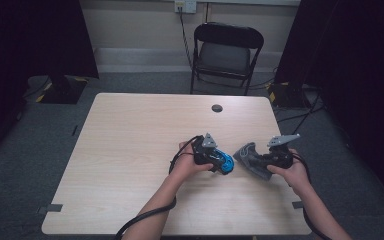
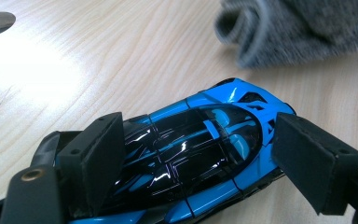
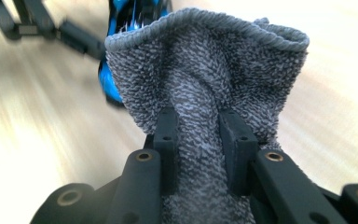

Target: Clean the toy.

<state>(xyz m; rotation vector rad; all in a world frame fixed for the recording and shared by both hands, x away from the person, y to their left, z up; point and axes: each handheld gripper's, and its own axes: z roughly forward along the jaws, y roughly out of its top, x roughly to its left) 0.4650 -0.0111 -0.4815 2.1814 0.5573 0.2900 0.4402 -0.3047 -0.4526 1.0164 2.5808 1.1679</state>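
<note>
Right gripper clamped on a grey terry cloth, a bunched fold of it pinched between the two black pads, the rest fanning up and out beyond the jaws with its stitched hem curling along the top. Seen from the high view, that same cloth hanging off the front of the right gripper, spread toward the table's middle and resting on or just over the wood; contact with the surface not clear.

Left gripper straddling a blue and black toy car, one pad pressed against one flank, the other pad just beside the opposite flank near the blue end, with a thin gap or light touch there, too close to call; a firm grip cannot be told. Car lying on the table, its glossy black canopy facing up. In the high view, car poking out from the left gripper, just beside the cloth, a narrow strip of bare wood between them.

Left hand wrapped around its gripper's body, right hand likewise, both forearms coming in from the near edge, cables trailing back along them. Grey three-cornered plates on top of both grippers.

Farther out: pale wooden table, a round dark grommet near its far edge, a black folding chair beyond it against the wall, grey carpet all round.
</note>
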